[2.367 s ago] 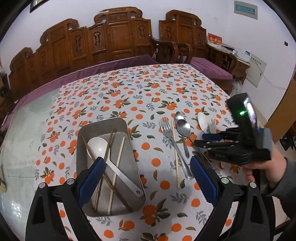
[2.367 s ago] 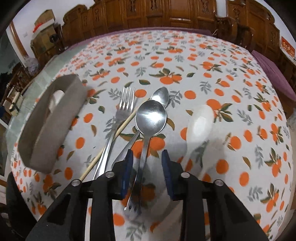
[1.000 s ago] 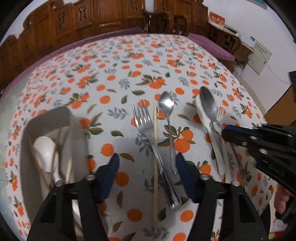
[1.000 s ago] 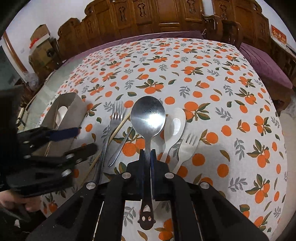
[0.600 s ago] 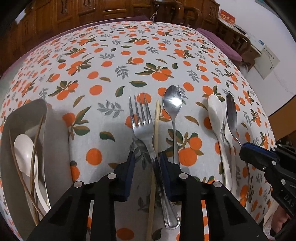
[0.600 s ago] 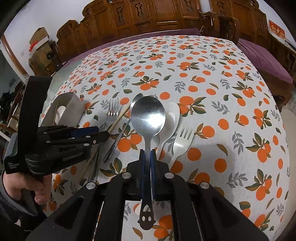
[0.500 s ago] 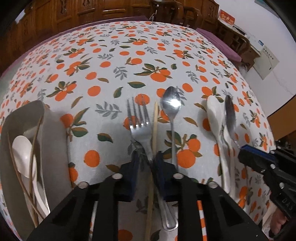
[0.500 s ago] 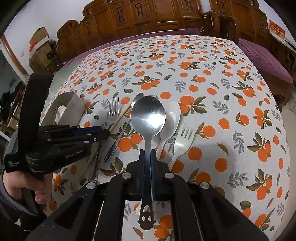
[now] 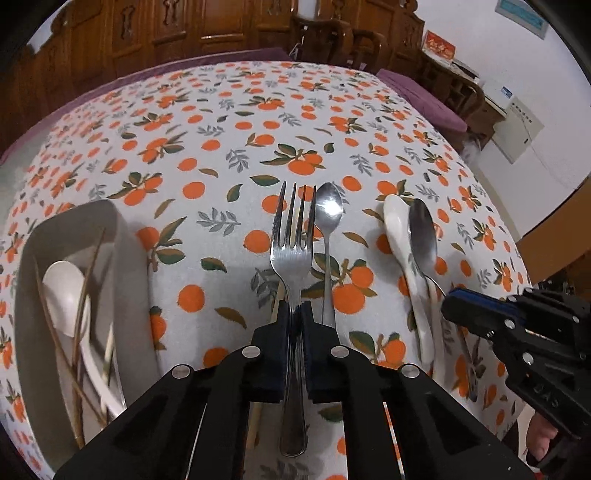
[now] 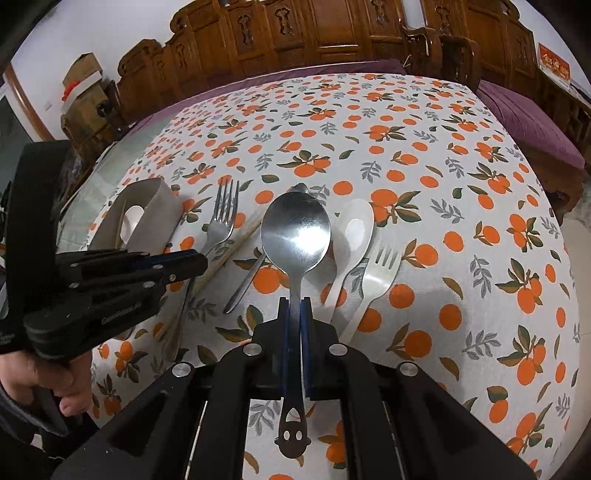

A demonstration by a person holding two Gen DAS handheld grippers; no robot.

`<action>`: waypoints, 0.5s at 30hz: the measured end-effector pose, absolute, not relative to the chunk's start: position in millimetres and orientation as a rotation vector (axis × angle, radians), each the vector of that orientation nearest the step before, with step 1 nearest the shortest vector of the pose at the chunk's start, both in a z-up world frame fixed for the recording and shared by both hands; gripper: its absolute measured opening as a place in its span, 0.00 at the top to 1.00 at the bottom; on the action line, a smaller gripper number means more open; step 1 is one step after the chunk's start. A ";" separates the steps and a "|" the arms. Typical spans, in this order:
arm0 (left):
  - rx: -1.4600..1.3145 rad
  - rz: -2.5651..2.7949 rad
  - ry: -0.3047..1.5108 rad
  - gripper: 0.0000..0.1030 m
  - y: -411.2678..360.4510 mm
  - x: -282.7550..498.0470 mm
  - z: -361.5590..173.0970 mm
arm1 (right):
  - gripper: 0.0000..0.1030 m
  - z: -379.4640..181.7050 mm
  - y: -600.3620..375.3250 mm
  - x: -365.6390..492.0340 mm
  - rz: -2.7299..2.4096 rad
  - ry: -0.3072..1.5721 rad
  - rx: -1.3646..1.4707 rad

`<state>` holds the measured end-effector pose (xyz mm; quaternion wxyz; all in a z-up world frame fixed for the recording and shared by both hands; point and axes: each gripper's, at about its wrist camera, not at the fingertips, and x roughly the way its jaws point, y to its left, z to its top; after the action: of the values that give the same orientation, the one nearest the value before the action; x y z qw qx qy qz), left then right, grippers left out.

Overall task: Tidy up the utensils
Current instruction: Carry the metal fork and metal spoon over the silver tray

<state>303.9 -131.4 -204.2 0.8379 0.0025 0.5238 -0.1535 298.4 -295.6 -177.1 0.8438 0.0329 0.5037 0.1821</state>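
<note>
left gripper (image 9: 294,314) jaws just closing, clamped on steel fork (image 9: 291,243) | right gripper (image 10: 294,306) jaws clamped on steel spoon (image 10: 295,236) | tray (image 9: 129,280) holds white spoon (image 9: 64,288), chopsticks (image 9: 79,314) | left on tabletop (image 10: 461,206): teaspoon (image 9: 328,236), chopstick (image 10: 236,245), white soup spoon (image 10: 351,236), white fork (image 10: 376,277)

carved wooden benches (image 10: 332,33) with purple cushions (image 10: 532,122) ring the table (image 10: 461,192); white walls (image 9: 517,55) behind, cardboard boxes (image 10: 81,79) in one corner.

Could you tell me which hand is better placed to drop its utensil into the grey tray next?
Left, probably. The left gripper, shut on the metal fork, has the grey rectangular tray right beside it; the right gripper, holding the large metal spoon, is farther away.
</note>
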 end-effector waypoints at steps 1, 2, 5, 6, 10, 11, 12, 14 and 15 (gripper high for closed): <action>0.003 -0.326 1.105 0.94 -130.6 302.5 -202.4 | 0.93 -176.0 -294.3 296.9 0.385 1.061 0.069; 0.000 -0.327 1.102 0.94 -129.5 300.5 -199.8 | 0.93 -174.9 -293.8 295.9 0.385 1.060 0.069; -0.004 -0.332 1.077 0.94 -126.0 293.6 -188.2 | 0.93 -170.0 -291.9 292.6 0.387 1.050 0.067; -0.006 -0.333 1.067 0.94 -124.9 291.4 -183.6 | 0.93 -167.8 -290.8 291.2 0.388 1.046 0.067; -0.014 -0.343 1.022 0.94 -119.3 280.8 -160.9 | 0.93 -156.6 -286.9 285.9 0.391 1.023 0.068; -0.015 -0.344 1.014 0.94 -118.3 278.6 -156.9 | 0.93 -153.7 -286.3 284.5 0.392 1.016 0.070; -0.014 -0.346 1.003 0.94 -117.1 275.8 -151.8 | 0.93 -151.4 -286.1 283.6 0.393 1.011 0.071; -0.016 -0.345 0.979 0.94 -113.6 269.7 -140.3 | 0.93 -145.5 -283.4 281.3 0.397 0.999 0.070; -0.016 -0.346 0.969 0.94 -111.6 266.7 -135.7 | 0.93 -142.3 -281.7 280.1 0.399 0.993 0.069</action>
<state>266.7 -111.6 -135.7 0.8706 -0.0076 0.4632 -0.1655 280.1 -281.7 -142.3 0.8596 0.0329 0.4731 0.1903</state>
